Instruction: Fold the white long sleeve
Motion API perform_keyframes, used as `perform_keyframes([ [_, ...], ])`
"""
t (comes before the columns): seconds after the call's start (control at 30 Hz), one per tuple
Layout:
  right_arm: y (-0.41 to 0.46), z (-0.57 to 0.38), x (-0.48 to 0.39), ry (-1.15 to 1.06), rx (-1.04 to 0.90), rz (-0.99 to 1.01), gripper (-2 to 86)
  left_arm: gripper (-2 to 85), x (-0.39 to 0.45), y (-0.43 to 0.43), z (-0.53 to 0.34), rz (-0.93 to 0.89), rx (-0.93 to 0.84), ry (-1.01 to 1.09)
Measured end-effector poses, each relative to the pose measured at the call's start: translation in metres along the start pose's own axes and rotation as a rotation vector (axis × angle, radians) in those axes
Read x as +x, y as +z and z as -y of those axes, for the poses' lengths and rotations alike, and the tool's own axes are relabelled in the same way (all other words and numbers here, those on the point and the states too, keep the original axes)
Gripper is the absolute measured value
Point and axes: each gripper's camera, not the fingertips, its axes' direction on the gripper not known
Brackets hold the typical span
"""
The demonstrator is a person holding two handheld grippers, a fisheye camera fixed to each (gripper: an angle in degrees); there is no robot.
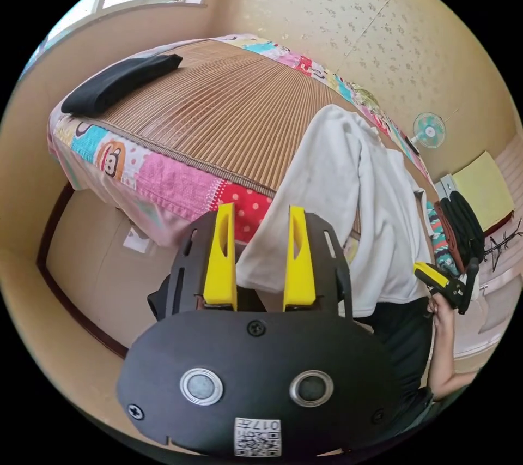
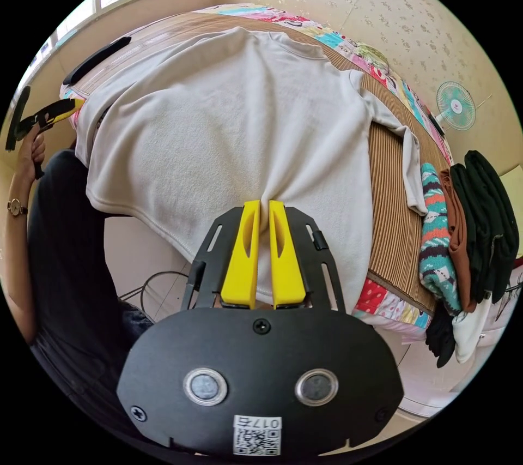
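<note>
The white long sleeve (image 2: pixel 234 121) lies spread on the bed's bamboo mat (image 1: pixel 218 110), and its hem hangs over the near edge. My right gripper (image 2: pixel 261 204) is shut on that hem near the middle, with the cloth puckered between the yellow jaws. In the left gripper view the shirt (image 1: pixel 348 187) drapes over the bed's side. My left gripper (image 1: pixel 261 210) is open, and the hanging hem shows through the gap between the jaws. A hand holds the right gripper (image 1: pixel 438 279) at the shirt's far corner. The left gripper (image 2: pixel 52 112) sits just beside the shirt's left edge.
A folded black garment (image 1: pixel 120 83) lies at the mat's far end. Several folded clothes (image 2: pixel 468 214) are stacked at the other end and hang over the edge. The person in dark clothes (image 2: pixel 65 247) stands against the bed. A fan (image 2: pixel 455 105) stands by the wall.
</note>
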Motion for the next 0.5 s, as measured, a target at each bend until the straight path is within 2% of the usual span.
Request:
perform_keyframes([
  [0.03,0.0,0.001,-0.001,-0.001,-0.003,-0.001,3.4,12.3,0.004,0.009,0.003,0.042,-0.058,0.014],
  [0.1,0.0,0.002,-0.002,0.004,-0.004,0.0,3.4,9.4,0.004,0.011,0.005,0.077,-0.056,-0.009],
  [0.17,0.0,0.001,-0.002,0.008,0.0,0.0,3.4,2.1,-0.01,-0.006,0.007,-0.047,-0.014,-0.099],
  [0.37,-0.001,0.004,-0.002,0.022,-0.017,0.012,3.4,0.4,-0.035,-0.102,0.061,0.077,0.242,-0.127],
  [0.5,-0.002,0.011,-0.007,0.003,-0.062,-0.014,3.5,2.1,-0.083,-0.116,0.113,0.144,0.213,-0.203],
])
